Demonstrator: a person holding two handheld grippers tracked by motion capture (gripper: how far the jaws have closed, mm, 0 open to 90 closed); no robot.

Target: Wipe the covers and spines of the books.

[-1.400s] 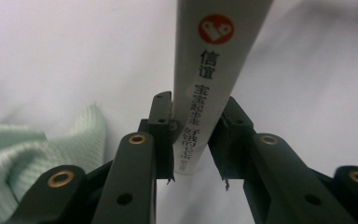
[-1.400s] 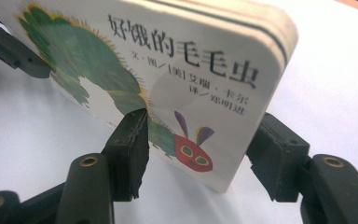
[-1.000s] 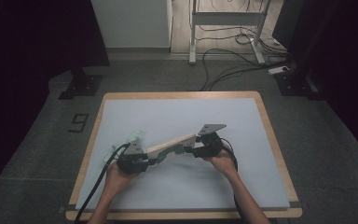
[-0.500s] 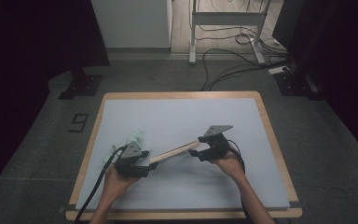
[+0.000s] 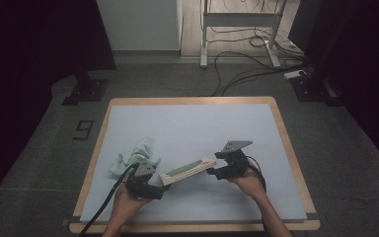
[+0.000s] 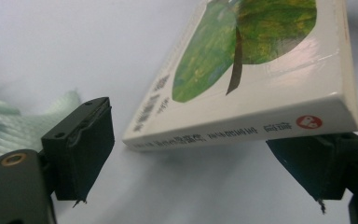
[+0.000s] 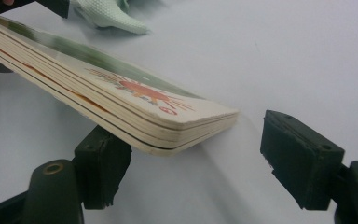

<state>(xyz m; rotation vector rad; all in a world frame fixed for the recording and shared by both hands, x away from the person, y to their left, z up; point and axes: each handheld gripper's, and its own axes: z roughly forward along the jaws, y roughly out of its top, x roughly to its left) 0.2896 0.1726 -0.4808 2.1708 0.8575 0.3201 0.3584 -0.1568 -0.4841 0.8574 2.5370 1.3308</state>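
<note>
The left claw stands spread, its jaws having just been opening, with the spine end of a book between them – one pad sits right under the book's corner, the other well clear. The right claw is spread too, after opening a little, and the book's page end lies across one pad, the far pad apart from it.

The book (a thick board book with a green leaf on the cover) lies slanted between the two claws near the front middle of the counter. Whether it already lies flat is hard to tell from the gripper views. A pale green cloth lies crumpled just beyond the left claw.

I'd judge the setting-down nearly done – grips let go, leaving only the pulling away.
</note>
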